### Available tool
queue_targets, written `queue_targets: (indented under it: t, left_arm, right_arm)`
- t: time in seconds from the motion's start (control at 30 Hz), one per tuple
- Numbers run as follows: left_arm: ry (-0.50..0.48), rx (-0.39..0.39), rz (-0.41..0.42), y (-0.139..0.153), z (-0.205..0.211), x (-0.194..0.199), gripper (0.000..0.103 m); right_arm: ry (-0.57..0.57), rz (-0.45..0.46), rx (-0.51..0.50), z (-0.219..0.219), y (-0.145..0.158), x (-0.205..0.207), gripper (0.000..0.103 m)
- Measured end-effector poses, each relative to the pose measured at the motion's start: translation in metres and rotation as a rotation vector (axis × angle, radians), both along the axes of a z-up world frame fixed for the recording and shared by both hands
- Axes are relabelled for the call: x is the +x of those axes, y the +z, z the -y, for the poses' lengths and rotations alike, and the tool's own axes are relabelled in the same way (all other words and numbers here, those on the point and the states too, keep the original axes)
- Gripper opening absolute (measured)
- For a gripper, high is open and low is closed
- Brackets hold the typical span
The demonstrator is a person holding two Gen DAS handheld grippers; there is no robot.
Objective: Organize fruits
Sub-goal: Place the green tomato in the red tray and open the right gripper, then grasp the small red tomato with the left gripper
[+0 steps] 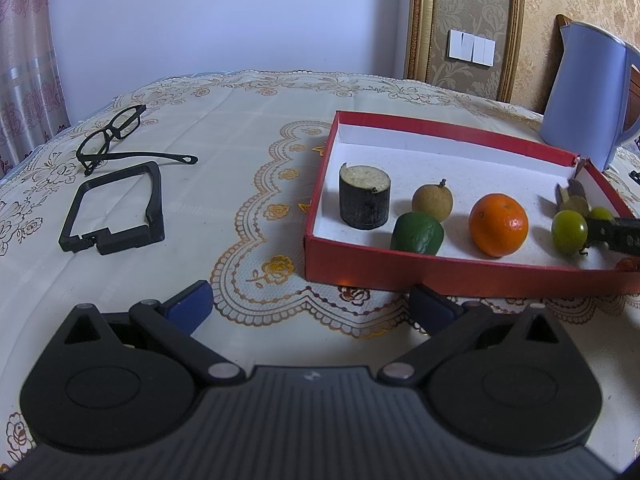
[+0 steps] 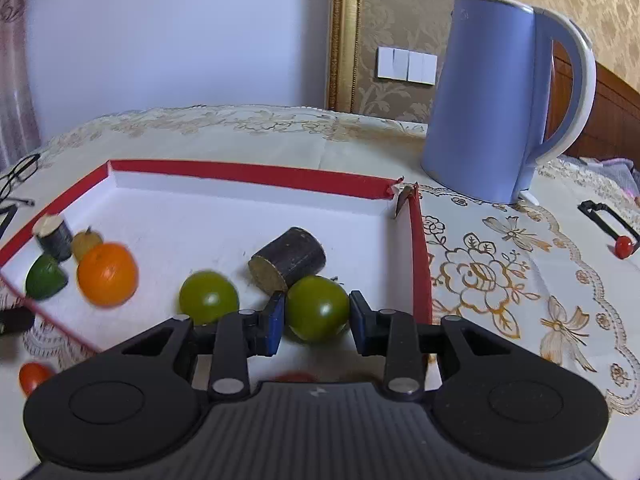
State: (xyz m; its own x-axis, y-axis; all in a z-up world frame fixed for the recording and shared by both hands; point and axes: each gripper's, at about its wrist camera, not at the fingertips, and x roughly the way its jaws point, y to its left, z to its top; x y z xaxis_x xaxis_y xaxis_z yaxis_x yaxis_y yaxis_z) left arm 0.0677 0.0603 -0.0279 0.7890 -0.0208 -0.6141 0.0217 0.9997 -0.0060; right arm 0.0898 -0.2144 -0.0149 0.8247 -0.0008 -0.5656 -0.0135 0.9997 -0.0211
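Observation:
A red box (image 2: 256, 174) with a white floor lies on the tablecloth. My right gripper (image 2: 316, 316) is shut on a green tomato (image 2: 318, 308) low over the box's near right corner. A second green tomato (image 2: 208, 296) and a lying dark cane piece (image 2: 288, 260) sit beside it. Further left are an orange (image 2: 107, 274), a green fruit (image 2: 45, 278), a brown longan (image 2: 85, 242) and an upright cane piece (image 2: 54, 236). In the left wrist view the box (image 1: 452, 130) holds the orange (image 1: 498, 224). My left gripper (image 1: 312, 304) stands open over the cloth in front of the box.
A blue kettle (image 2: 492, 100) stands behind the box's right corner. Black glasses (image 1: 114, 132) and a black frame (image 1: 116, 208) lie left of the box. Red cherry tomatoes lie outside the box: one (image 2: 34, 376) at the front left, another (image 2: 624, 246) far right.

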Motion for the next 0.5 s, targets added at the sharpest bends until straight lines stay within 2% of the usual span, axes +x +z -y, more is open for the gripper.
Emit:
queue_targets:
  t: [0.2, 0.27, 0.33, 0.4, 0.5]
  left_arm:
    - [0.000, 0.000, 0.000, 0.000, 0.000, 0.000, 0.103]
    - [0.000, 0.001, 0.000, 0.000, 0.000, 0.000, 0.103]
    - [0.000, 0.001, 0.000, 0.000, 0.000, 0.000, 0.103]
    - [0.000, 0.001, -0.001, 0.000, 0.000, 0.000, 0.103]
    - [0.000, 0.001, -0.001, 0.000, 0.000, 0.000, 0.103]
  right_arm:
    - [-0.015, 0.016, -0.030, -0.003, -0.002, 0.012, 0.033]
    - [-0.020, 0.014, 0.009, 0.002, -0.002, 0.011, 0.033]
    - [-0.013, 0.014, 0.031, 0.007, -0.002, 0.009, 0.040]
    - [-0.012, 0.017, 0.026, 0.008, 0.000, 0.005, 0.061]
    - [-0.005, 0.050, 0.009, 0.006, 0.007, -0.014, 0.080]
